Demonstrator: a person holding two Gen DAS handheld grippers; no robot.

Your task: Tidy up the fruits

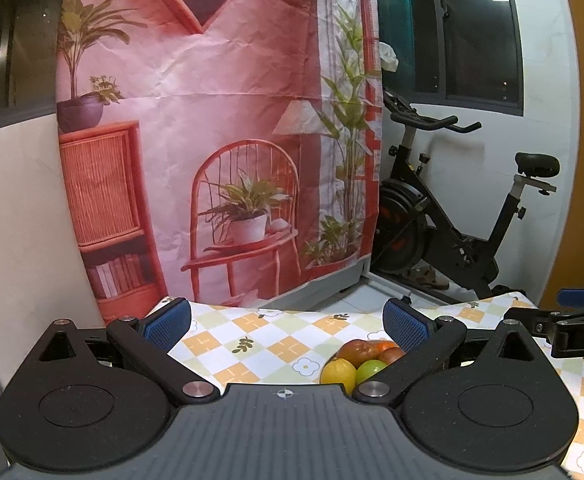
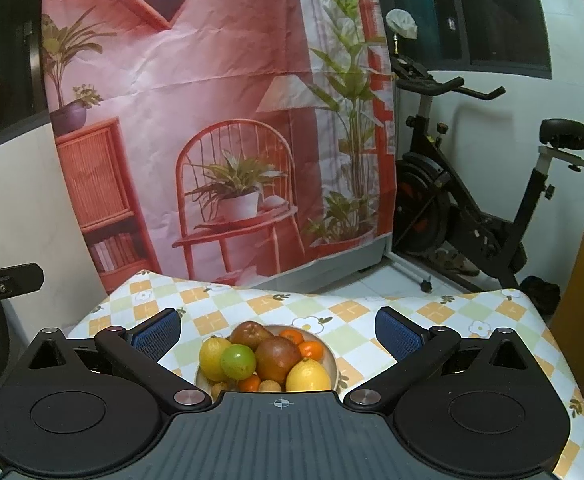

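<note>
Right gripper (image 2: 278,330) spread wide, nothing between pads, above bowl (image 2: 333,364) of fruit. Left gripper (image 1: 288,326) likewise spread wide, empty, bowl's fruit (image 1: 361,362) showing low by its right finger. Bowl sits on worktop (image 2: 431,312) with checked floral cloth; holds lemons (image 2: 307,376), green fruit (image 2: 238,360), brown fruit (image 2: 278,358), small oranges (image 2: 311,350). Beyond worktop: printed backdrop (image 2: 212,120), exercise bike (image 2: 471,216) at right.

bowl (image 2: 333,364) near rim hidden | small fruits (image 2: 270,386) cut off (kind unclear)
</note>
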